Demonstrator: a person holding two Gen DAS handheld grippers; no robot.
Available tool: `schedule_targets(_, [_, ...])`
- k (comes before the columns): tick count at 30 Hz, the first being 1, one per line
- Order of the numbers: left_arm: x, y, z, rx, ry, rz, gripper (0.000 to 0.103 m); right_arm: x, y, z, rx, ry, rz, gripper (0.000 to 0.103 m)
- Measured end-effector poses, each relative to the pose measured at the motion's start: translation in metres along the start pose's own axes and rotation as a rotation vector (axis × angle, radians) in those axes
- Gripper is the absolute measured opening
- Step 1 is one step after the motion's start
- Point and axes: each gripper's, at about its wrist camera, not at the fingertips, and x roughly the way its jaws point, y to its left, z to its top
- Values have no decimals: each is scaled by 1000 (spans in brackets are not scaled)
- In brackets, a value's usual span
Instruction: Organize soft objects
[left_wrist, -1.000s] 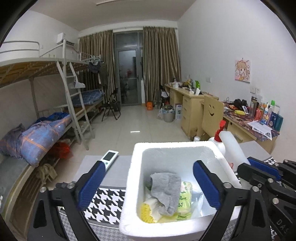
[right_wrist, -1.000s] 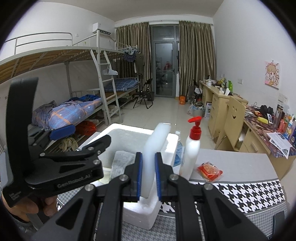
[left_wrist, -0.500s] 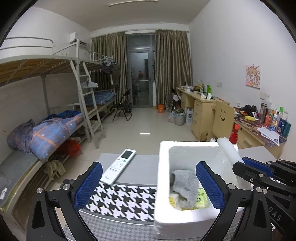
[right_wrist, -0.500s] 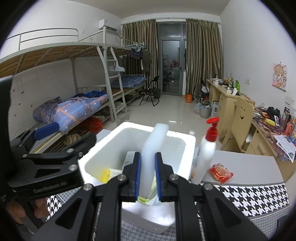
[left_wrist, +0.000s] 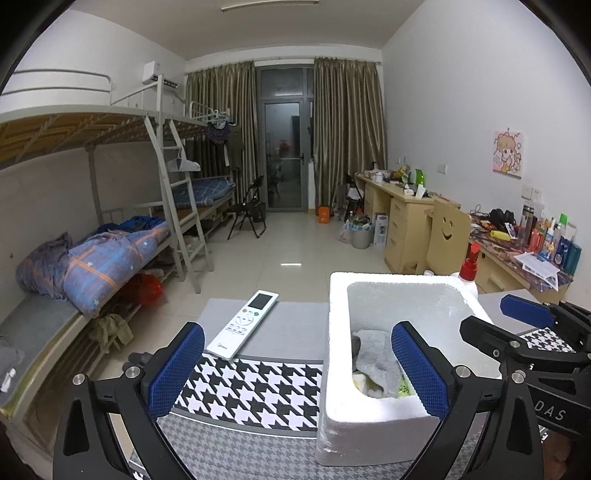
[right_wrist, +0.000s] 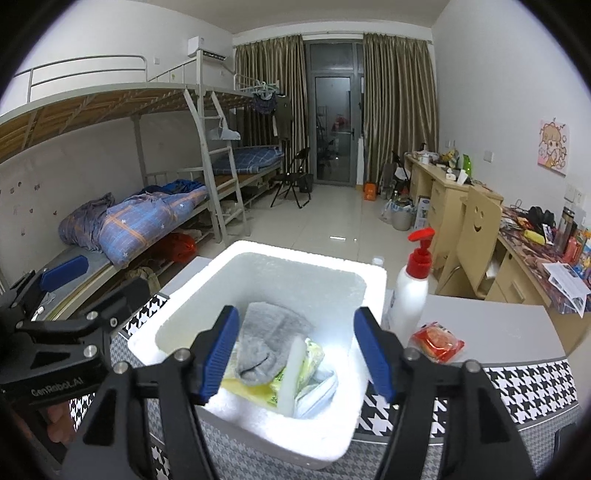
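Observation:
A white foam box (right_wrist: 306, 258) stands on the table. In it lie a grey sock (right_wrist: 266, 339), yellow-green packets (right_wrist: 312, 354) and a white foam strip (right_wrist: 290, 376) leaning on end. Above the box's near side my right gripper (right_wrist: 295, 313) hangs with its jaws opening. The strip stands loose below the gap, and the pads do not touch it. My left gripper (left_wrist: 297, 328) is open with nothing in it, left of the box (left_wrist: 334, 332), its right finger over the grey sock (left_wrist: 376, 354). Each gripper shows at the edge of the other's view.
A white remote (left_wrist: 243, 325) lies on the grey and houndstooth table cover, left of the box. A white pump bottle with a red top (right_wrist: 410, 295) and a red packet (right_wrist: 437, 341) sit to the box's right. Bunk beds and desks line the room beyond.
My right gripper went from shut on the white foam strip to open, and the strip dropped into the box. The left gripper drew left, so the box now sits at its right.

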Motion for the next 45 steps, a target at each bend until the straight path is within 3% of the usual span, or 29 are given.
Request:
schedule_targets(7, [-17,-2,-5,-1,-15,-10,102,-20,2,-4,3,-30,4,72])
schedule_targets(9, [-23,-3,-6,-7,-18,-12,102,-27,0,-6,15,-45,-1,87])
schedule_targets(13, [-37,-6,-10,-2,-29,-22,102,-46,4,-12,9,-83,-21,95])
schedule_targets(45, [-152,-17,-59,-26,-159,-56,102,-157,19,-70,-42,-256,-9,96])
